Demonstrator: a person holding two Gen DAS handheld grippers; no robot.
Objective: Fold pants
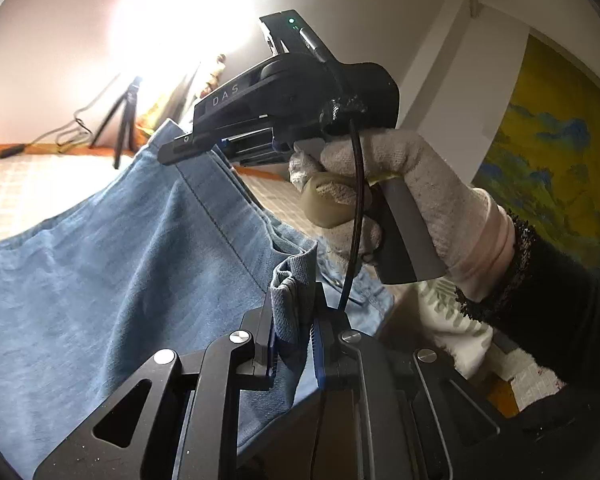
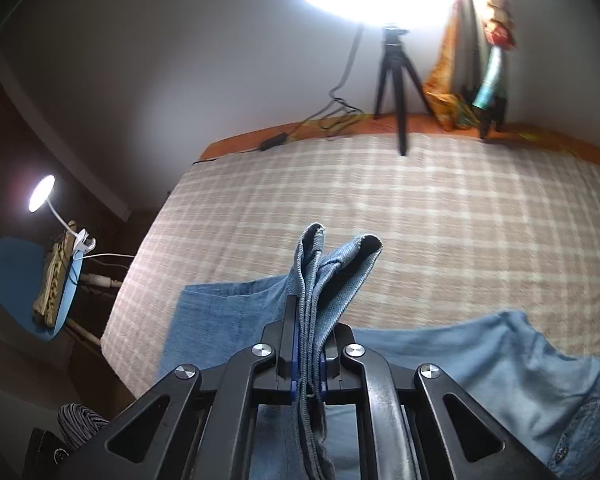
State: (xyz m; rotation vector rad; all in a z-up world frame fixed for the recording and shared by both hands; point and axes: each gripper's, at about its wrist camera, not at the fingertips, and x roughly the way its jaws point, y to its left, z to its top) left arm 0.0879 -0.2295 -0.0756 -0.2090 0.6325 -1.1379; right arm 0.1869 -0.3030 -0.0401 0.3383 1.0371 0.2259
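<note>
Checked bedspread (image 2: pixel 420 208) under soft denim pants (image 2: pixel 500 368) (both grippers clamped).

The pants (image 2: pixel 500 364) run off the frame's lower right edge; the hanging clothes (image 2: pixel 488 12) are blurred

Left gripper (image 1: pixel 292 344): your jaws stand nearly together, pinching a bunched fold of the pants (image 1: pixel 112 264) between the blue pads.
Right gripper (image 2: pixel 309 364): your jaws are clamped on several stacked layers of the denim, whose ends stick up past the fingertips.
Right gripper, seen from the left wrist (image 1: pixel 204 142): it is raised and tilted, its fingers on the upper edge of the cloth.
Right hand (image 1: pixel 400 200): gloved in white, you wrap the grey handle, thumb across the front.
Right forearm: a dark sleeve runs off toward the lower right.
</note>
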